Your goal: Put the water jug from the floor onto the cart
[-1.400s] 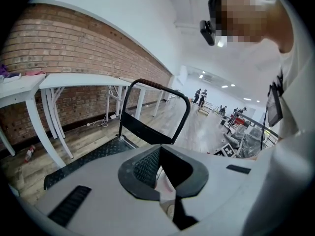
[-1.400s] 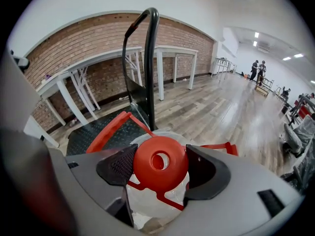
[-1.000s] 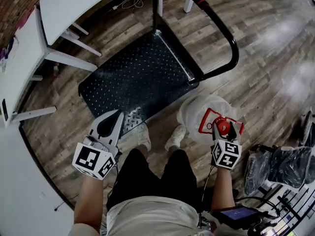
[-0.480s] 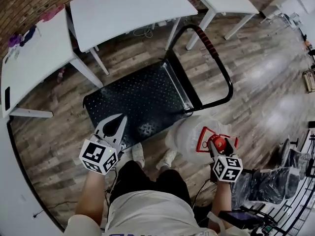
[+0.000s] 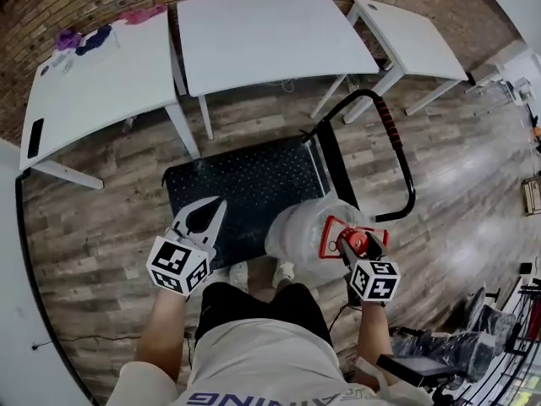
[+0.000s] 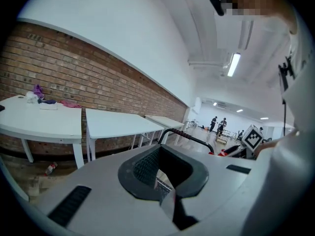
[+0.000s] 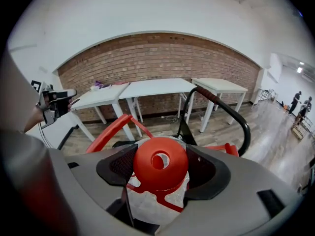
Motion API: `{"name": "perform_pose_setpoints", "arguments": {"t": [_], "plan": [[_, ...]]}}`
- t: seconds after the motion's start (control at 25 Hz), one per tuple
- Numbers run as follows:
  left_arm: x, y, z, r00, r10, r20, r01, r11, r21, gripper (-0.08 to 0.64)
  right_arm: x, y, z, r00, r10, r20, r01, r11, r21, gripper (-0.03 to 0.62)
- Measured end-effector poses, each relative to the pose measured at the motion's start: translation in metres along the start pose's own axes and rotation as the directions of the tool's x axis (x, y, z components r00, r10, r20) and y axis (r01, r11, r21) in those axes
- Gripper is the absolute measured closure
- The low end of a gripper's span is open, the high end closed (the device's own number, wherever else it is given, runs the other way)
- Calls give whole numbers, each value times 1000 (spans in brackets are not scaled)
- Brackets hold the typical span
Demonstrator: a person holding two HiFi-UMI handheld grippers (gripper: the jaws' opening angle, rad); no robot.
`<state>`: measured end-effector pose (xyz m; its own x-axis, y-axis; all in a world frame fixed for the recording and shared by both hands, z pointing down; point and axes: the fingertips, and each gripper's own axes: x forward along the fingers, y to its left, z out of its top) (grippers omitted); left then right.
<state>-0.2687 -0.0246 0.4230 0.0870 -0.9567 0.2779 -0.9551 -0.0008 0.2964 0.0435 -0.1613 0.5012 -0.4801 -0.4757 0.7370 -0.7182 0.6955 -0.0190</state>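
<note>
Bright, even indoor light; no hard shadows. Ceiling strip light glows high above the cart in the left gripper view, slightly blown out. Pale sheen on the wood floor right of the cart; soft shade under the tables beyond it. Strong fisheye bending throughout, black corners in both gripper views. Nearest foreground there is soft.

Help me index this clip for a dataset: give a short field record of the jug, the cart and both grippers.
water jug: clear, red cap, at the cart's near right corner
cart: black, handle on the right
right gripper: fingers closed on the cap
left gripper: shut, empty, over the cart's near edge
tables: three white ones along the brick wall
</note>
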Motion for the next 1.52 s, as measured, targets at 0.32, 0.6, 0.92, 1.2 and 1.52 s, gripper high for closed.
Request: {"name": "perform_pose_setpoints", "arguments": {"t": [0.32, 0.6, 0.92, 1.2, 1.52], "plan": [[-5, 29, 1, 984, 179, -5, -179, 982, -61, 560, 80, 46, 68, 977, 211, -4, -208, 960, -188, 281], [8, 43, 11, 920, 393, -8, -391, 915, -99, 560, 151, 65, 120, 931, 362, -39, -349, 858, -377, 281], [17, 35, 7, 864, 503, -4, -499, 856, -130, 560, 239, 61, 156, 910, 405, -90, -397, 786, -475, 281], [12, 42, -7, 841, 540, -33, -538, 829, -154, 560, 320, 41, 175, 929, 357, -99, -362, 818, -447, 281], [-4, 54, -29, 800, 593, -94, -599, 781, -175, 560, 384, 34, 172, 949, 287, -129, -314, 838, -446, 281]]}}
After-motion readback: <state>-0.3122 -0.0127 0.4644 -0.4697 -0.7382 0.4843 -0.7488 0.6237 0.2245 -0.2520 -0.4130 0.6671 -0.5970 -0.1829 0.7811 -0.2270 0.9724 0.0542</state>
